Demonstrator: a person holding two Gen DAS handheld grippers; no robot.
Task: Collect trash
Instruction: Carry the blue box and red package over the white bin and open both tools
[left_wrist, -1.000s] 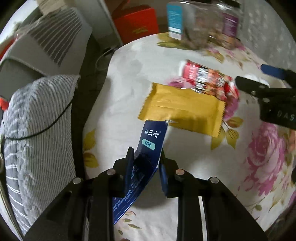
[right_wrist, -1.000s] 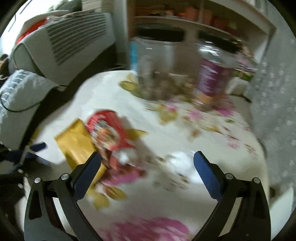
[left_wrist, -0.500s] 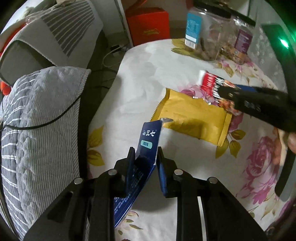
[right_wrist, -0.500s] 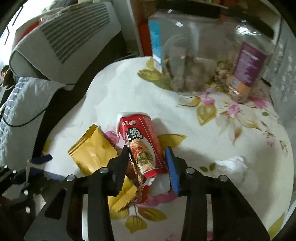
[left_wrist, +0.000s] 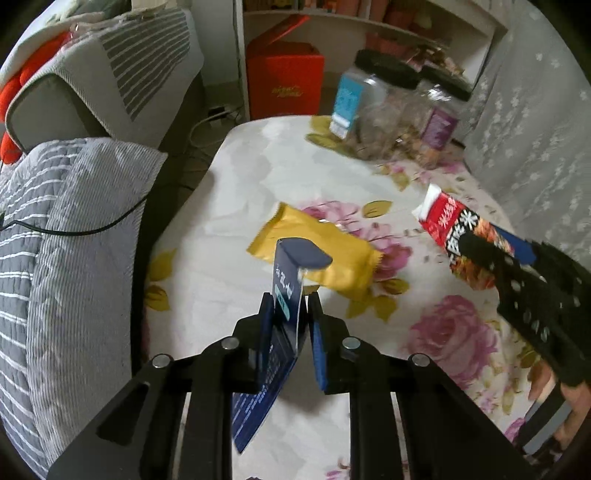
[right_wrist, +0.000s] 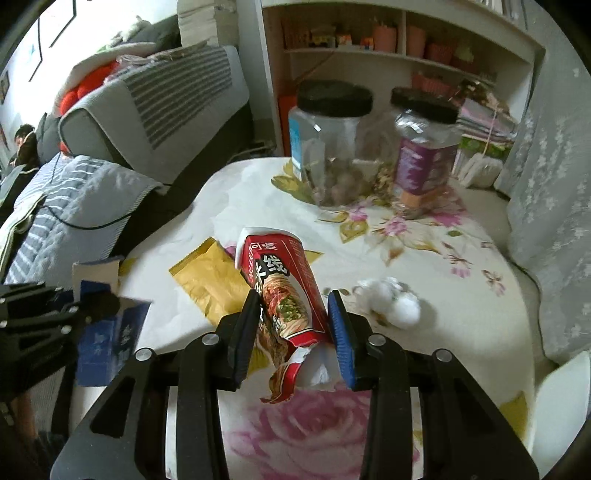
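My left gripper (left_wrist: 290, 314) is shut on a dark blue wrapper (left_wrist: 286, 291) that stands upright between its pads, lifted above the floral tablecloth (left_wrist: 229, 302). In the right wrist view the same blue wrapper (right_wrist: 110, 332) shows at the left edge. My right gripper (right_wrist: 293, 314) is shut on a red noodle packet (right_wrist: 284, 280), torn at its lower end and raised off the cloth; the left wrist view shows this red packet (left_wrist: 450, 225) at the right. A yellow wrapper (left_wrist: 314, 247) lies flat on the cloth between both grippers. A crumpled white tissue (right_wrist: 391, 301) rests to the right.
Two clear jars with black lids (right_wrist: 328, 147) (right_wrist: 424, 155) stand at the table's far side, before a white shelf (right_wrist: 402, 48). A striped grey sofa cushion (left_wrist: 66, 229) borders the table on the left. A red box (left_wrist: 284, 81) sits on the floor beyond.
Both grippers rose from the table. The right gripper closed on the red noodle packet and lifted it. The left gripper tightened on the blue wrapper, which now stands more upright.
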